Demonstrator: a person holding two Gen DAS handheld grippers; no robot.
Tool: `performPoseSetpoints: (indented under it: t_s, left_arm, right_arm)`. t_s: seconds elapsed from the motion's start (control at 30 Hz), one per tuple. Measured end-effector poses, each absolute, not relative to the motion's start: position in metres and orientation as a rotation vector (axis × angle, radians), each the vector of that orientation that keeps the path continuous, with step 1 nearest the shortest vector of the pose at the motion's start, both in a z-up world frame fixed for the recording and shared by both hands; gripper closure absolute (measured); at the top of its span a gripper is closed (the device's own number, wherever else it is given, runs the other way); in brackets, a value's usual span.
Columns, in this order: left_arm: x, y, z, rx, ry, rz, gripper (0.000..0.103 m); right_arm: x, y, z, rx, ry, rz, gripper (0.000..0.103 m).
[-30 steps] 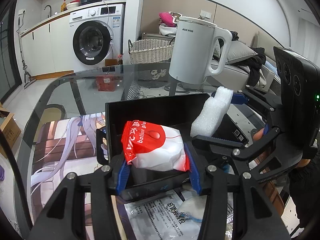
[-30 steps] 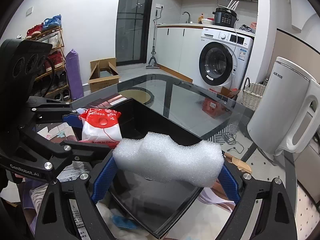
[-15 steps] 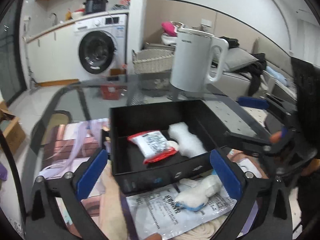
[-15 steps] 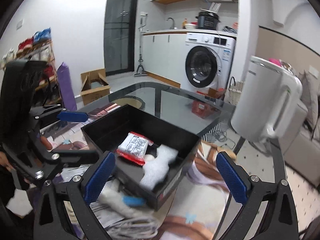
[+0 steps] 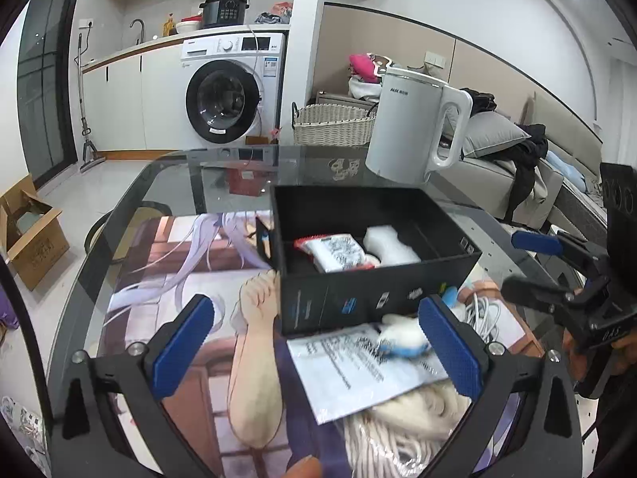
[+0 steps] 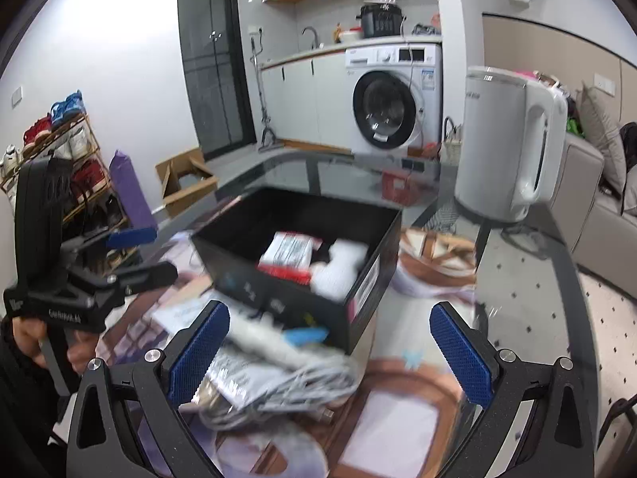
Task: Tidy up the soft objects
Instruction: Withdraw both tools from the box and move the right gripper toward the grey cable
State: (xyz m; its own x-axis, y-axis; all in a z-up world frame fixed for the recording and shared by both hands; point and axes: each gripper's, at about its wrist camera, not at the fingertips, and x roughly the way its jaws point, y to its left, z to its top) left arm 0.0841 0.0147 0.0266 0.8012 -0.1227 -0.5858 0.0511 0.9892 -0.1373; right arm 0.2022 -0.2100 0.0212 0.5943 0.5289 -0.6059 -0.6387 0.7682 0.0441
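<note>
Black open-top box [image 5: 382, 298] sits on glass table [image 5: 167, 183] over a printed anime-style mat [image 5: 187, 279]. Inside the box: red-edged white packet [image 5: 338, 253], lying flat, printed label side up, and just right of it a lumpy white foam piece [image 5: 388, 243], the two touching or nearly so. From the right wrist view the packet [image 6: 288, 255] is on the left and the foam [image 6: 338, 265] against the right wall of the box [image 6: 254, 283]. Left gripper [image 5: 314, 348] jaws wide apart, nothing between the blue pads, near side of the box. Right gripper [image 6: 330, 354] jaws also wide, empty, near the box corner. In front of the box: printed plastic bag [image 5: 366, 366], a white item with blue end [image 5: 402, 340], blurred, and a bundle of white cable [image 6: 286, 390]. White kettle [image 5: 414, 127] stands beyond the box on the table.
</note>
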Motion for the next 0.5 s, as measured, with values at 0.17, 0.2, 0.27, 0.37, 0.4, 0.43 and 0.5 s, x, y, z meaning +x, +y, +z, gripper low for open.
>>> performPoseSetpoints:
  t_s: [0.17,0.2,0.27,0.37,0.4,0.43,0.5]
  left_arm:
    - [0.070,0.016,0.026,-0.121,0.602,-0.072,0.000]
    - [0.067,0.017,0.026,-0.124,0.602,-0.069,0.000]
    - [0.064,0.018,0.023,-0.128,0.614,-0.073,0.000]
    - [0.060,0.018,0.021,-0.115,0.616,-0.076,0.000]
    - [0.058,0.017,0.020,-0.111,0.611,-0.071,0.000]
    - [0.057,0.017,0.020,-0.113,0.609,-0.070,0.000]
    - [0.056,0.018,0.019,-0.124,0.613,-0.088,0.000]
  right_arm:
    - [0.190,-0.212,0.011,-0.199,0.678,0.686,0.001]
    - [0.188,-0.212,0.009,-0.201,0.681,0.687,0.001]
    - [0.183,-0.213,0.009,-0.227,0.679,0.684,0.001]
    - [0.179,-0.216,0.007,-0.241,0.688,0.674,0.001]
    - [0.178,-0.218,0.004,-0.243,0.702,0.669,0.001]
    - [0.177,-0.220,0.002,-0.245,0.716,0.666,0.001]
    - [0.178,-0.222,-0.004,-0.246,0.736,0.657,0.001]
